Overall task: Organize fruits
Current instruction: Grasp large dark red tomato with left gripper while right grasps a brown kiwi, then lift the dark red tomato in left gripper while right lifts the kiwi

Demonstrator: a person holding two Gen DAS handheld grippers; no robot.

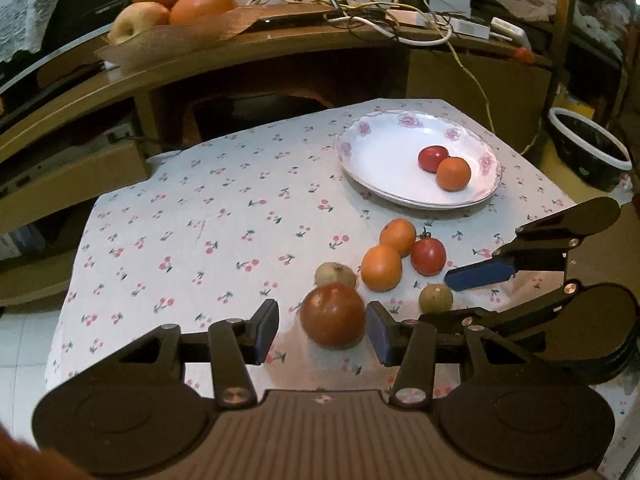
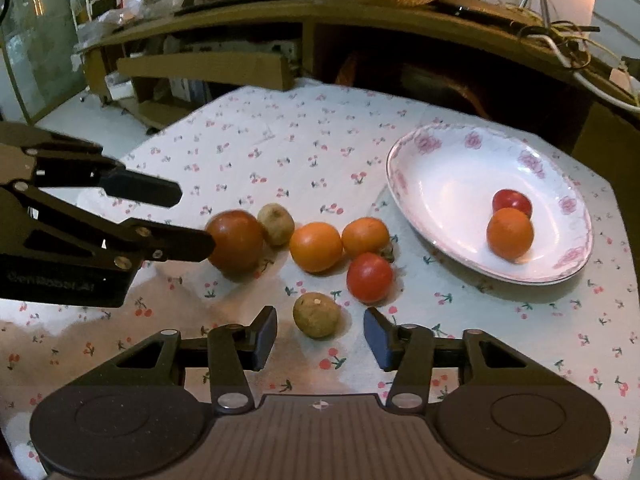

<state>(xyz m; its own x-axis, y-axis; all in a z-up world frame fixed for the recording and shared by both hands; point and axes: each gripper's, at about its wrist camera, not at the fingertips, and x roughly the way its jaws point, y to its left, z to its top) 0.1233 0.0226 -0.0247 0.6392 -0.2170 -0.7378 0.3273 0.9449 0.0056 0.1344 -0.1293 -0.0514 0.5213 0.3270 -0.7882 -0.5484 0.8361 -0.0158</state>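
A white flowered plate point(image 1: 384, 160) point(image 2: 440, 184) on the cherry-print cloth holds a small red fruit point(image 1: 431, 157) point(image 2: 514, 200) and an orange point(image 1: 453, 173) point(image 2: 510, 233). On the cloth lie a large dark red tomato point(image 1: 333, 315) point(image 2: 235, 240), two oranges point(image 1: 382, 268) point(image 2: 316, 246), a red tomato point(image 1: 428, 256) point(image 2: 369, 277) and two small brown fruits point(image 1: 436, 298) point(image 2: 316, 314). My left gripper point(image 1: 326, 330) is open with the large tomato between its fingers. My right gripper point(image 2: 320, 338) is open around one brown fruit.
A wooden desk point(image 1: 240, 60) stands behind the table with a tray of oranges and an apple point(image 1: 172, 4) and tangled cables point(image 1: 360, 12). A dark basin point(image 1: 588, 148) sits on the floor to the right. The table's left edge drops to white floor tiles point(image 1: 24, 340).
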